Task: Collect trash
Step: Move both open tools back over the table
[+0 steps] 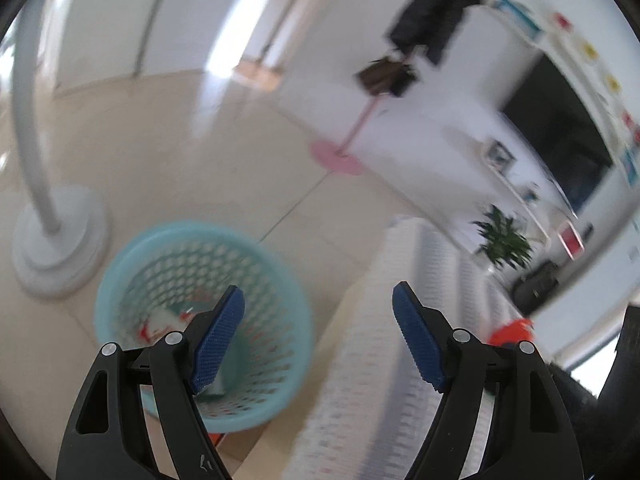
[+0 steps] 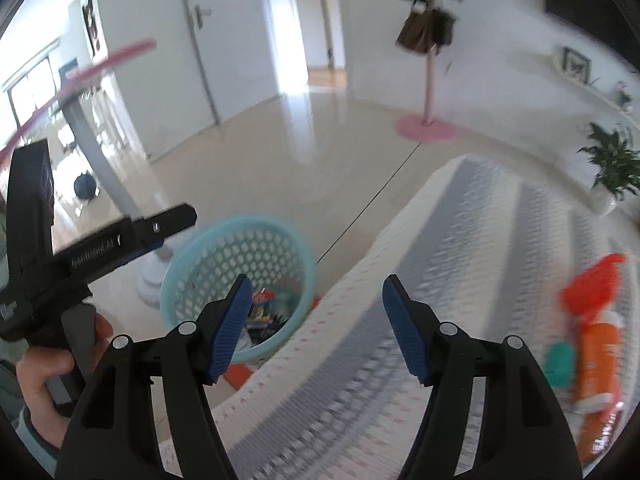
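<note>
In the left wrist view, the left gripper (image 1: 318, 334) is seen spread wide and empty above a round light-blue perforated plastic basket (image 1: 276, 396) holding scraps. In the right wrist view, the right gripper (image 2: 316, 330) is likewise spread and empty; an orange plastic wrapper (image 2: 598, 344) lies on the white-grey woven cloth (image 2: 460, 280).

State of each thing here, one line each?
Left gripper: open, nothing between the pads.
Right gripper: open, nothing held.
Basket: upright on the floor, trash inside.
Orange packet: lying on the patterned surface, not collected.
</note>
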Motion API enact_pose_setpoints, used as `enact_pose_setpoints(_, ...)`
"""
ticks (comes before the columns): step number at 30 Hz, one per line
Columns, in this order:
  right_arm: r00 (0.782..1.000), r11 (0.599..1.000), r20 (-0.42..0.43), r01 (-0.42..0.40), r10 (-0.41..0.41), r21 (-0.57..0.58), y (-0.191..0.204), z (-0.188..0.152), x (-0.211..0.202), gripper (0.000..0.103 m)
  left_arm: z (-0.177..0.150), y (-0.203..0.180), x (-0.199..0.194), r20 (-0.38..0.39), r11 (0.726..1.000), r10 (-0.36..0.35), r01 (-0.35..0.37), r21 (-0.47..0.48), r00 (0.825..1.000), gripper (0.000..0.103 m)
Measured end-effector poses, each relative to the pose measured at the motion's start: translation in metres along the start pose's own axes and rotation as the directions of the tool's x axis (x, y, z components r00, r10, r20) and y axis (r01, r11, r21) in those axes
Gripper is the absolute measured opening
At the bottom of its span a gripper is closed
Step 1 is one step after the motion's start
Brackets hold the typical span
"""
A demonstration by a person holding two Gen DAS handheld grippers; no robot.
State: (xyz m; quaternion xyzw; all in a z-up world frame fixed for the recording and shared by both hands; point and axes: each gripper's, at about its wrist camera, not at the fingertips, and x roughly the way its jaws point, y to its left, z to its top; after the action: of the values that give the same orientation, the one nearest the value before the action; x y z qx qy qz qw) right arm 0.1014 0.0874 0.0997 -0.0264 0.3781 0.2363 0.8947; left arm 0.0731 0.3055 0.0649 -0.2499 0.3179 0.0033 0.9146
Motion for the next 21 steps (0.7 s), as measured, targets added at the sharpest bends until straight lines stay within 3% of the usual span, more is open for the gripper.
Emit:
enact_pose_setpoints(5,0.991,0.996,0.115,0.056,-0.063,0.069,-0.050,-0.008,-0.071,0.064,-0.018,-0.083,-0.019,0.007,0.981,-0.132,0.130,0.144,0.991,0.074)
enact_pose_setpoints(11,0.959,0.962,0.167,0.196,-0.228,0.188,-0.129,-0.056,-0.138,0.064,-0.059,-0.190,-0.023,-0.076,0.899,-0.278,0.287,0.331,0.958,0.074)
enact_pose_setpoints(16,0.920,0.904,0.147,0.309,-0.362,0.295,-0.190,-0.107,-0.174,0.064,-0.107,-0.261,0.001,-0.183,0.831,-0.309,0.359,0.424,0.933,0.074)
enact_pose_setpoints(21,0.882,0.834,0.088,0.399,-0.463,0.381,-0.242,-0.162,-0.192,0.064,-0.152,-0.301,0.028,-0.276,0.771,-0.324,0.422,0.477,0.905,0.074)
